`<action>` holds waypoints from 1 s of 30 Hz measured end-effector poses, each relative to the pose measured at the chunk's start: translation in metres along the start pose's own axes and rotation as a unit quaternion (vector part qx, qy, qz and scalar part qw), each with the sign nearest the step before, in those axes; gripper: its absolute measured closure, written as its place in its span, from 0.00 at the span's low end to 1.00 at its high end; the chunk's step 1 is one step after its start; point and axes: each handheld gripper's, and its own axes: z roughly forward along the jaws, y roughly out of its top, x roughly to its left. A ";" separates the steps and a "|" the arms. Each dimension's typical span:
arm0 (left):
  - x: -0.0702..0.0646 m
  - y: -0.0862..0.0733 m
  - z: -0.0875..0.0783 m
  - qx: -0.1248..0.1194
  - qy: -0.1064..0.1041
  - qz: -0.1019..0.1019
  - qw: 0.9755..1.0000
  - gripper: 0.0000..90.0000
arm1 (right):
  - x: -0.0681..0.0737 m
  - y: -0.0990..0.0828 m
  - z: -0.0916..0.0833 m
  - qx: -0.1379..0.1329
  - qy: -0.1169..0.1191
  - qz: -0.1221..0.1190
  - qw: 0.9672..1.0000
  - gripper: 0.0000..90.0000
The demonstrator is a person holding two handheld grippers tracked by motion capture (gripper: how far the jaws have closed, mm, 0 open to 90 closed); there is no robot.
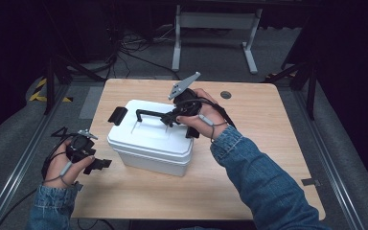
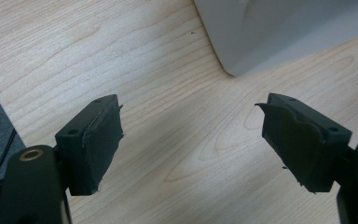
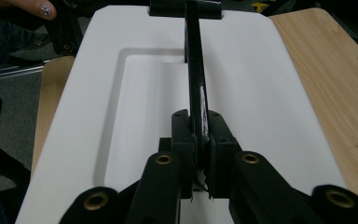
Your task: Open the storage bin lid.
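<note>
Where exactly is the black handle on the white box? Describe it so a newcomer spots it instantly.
On the wooden table stands a white box. Along its lid's middle runs the black handle. Unlike the black latch at the box's left end, it is clamped in the right hand-held gripper.

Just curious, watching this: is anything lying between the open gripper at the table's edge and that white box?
Nothing visible: only bare wooden table lies between the left gripper and the white box.

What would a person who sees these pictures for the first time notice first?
A white plastic box sits in the middle of the wooden table. The right gripper has its jaws shut on the box's black handle, raised over the lid. The left gripper waits open beside the box's left end.
</note>
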 end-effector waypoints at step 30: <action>-0.002 0.001 0.002 0.004 0.000 -0.001 1.000 0.23 | 0.005 -0.020 -0.077 -0.055 -0.040 0.009 0.998 0.94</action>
